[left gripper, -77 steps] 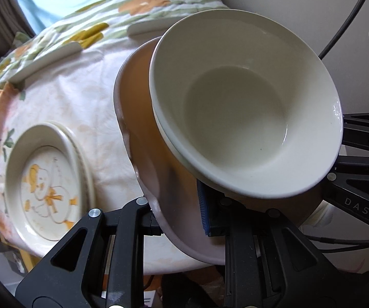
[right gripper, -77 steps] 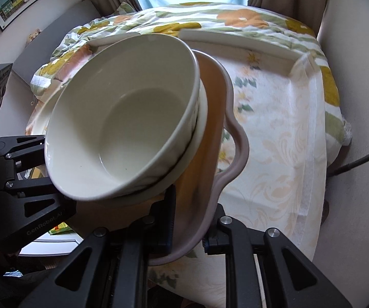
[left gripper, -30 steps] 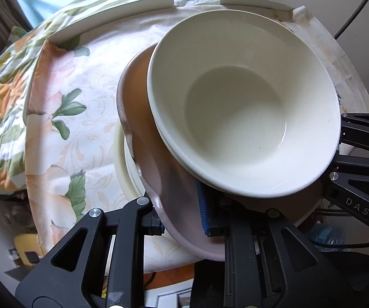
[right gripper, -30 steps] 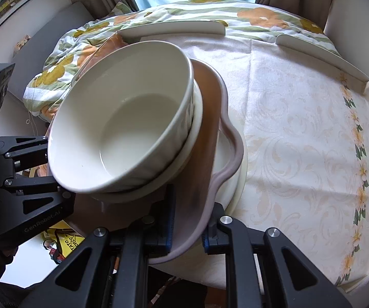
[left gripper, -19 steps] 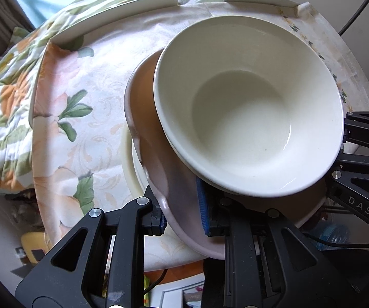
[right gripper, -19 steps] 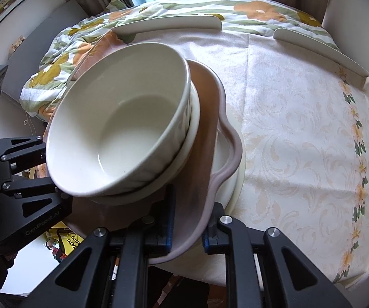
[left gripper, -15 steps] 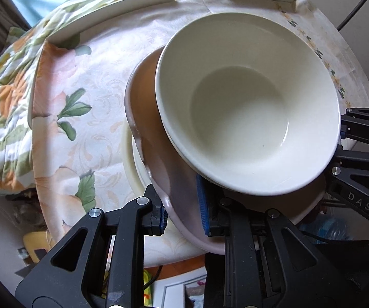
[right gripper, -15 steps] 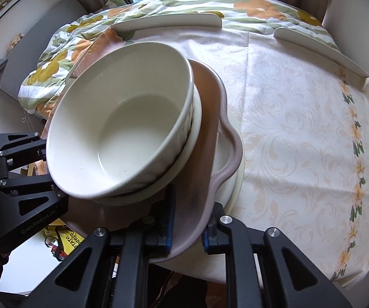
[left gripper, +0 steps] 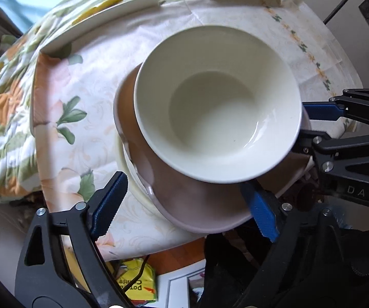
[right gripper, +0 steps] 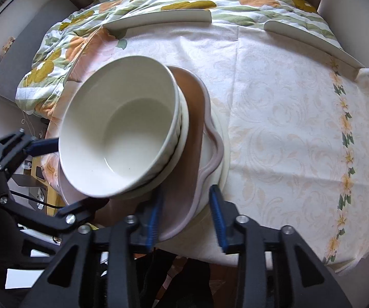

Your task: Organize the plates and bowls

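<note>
Both claws are opening as we are looking: our left claw (left gripper: 187, 202) is spreading wide, its blue pads clear of the pink plate (left gripper: 205, 210) whose near rim is lying between them, and our right claw (right gripper: 187, 218) is parting less far around the opposite rim of that plate, pads no longer pressing. We are seeing the cream bowl (left gripper: 218, 107) sitting nested in a second bowl (right gripper: 183, 128) on the pink plate, which is resting on a cream plate (right gripper: 223, 154) near the edge of the worktop (right gripper: 287, 128). Beyond it a flowered quilt (right gripper: 81, 33) is lying.
</note>
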Motion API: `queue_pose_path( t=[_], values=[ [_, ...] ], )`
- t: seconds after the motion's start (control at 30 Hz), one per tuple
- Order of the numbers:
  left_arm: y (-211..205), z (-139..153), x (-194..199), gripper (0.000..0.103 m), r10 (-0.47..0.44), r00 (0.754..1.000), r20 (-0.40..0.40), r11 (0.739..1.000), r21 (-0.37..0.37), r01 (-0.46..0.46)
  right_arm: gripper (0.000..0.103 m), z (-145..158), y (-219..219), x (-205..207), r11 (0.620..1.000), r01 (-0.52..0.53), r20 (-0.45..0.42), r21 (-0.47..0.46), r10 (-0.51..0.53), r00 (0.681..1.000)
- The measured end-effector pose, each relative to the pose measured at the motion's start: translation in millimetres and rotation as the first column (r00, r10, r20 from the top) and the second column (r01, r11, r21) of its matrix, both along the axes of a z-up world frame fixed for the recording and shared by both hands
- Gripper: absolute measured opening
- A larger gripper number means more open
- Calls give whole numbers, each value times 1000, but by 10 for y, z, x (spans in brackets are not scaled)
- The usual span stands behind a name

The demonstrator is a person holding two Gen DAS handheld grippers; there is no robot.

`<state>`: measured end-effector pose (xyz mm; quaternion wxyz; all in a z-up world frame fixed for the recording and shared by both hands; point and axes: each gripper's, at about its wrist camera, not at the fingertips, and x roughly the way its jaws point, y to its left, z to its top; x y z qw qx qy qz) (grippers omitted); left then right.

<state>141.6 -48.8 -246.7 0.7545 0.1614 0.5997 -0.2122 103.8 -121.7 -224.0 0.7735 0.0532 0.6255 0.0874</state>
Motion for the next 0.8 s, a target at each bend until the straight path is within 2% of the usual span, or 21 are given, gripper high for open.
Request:
queue_pose_path(
  t=[0.13,0.33,0.57,0.67,0.73,0.77,0.8],
  values=[
    [13,28,-29,89,13,1000,-2,1000,-1,-13,43,40,-81,-25,1000,15,-8,8,-15,1000],
    [87,92,-113,89,42,999,4,998,-41,-42,43,126,-84,-124,998,51,26,23,-52,998],
    [167,450,-378,89,97,992,82,991,-102,-89,43,465,-100,-367,996,90,110,13,-91,990],
    [184,742,-557,89,156,977,145,981,-142,-136,43,695,-134,-551,996,91,172,14,-92,981],
    [200,1005,-723,89,208,957,203,968,-180,-172,43,904,-184,-695,996,87,228,9,-86,970],
    [198,1149,-813,89,235,942,238,961,-205,-188,46,1024,-221,-777,996,87,260,8,-86,962],
    [195,1284,-891,89,261,927,270,952,-229,-202,60,1134,-261,-855,996,92,294,3,-89,952]
  ],
)
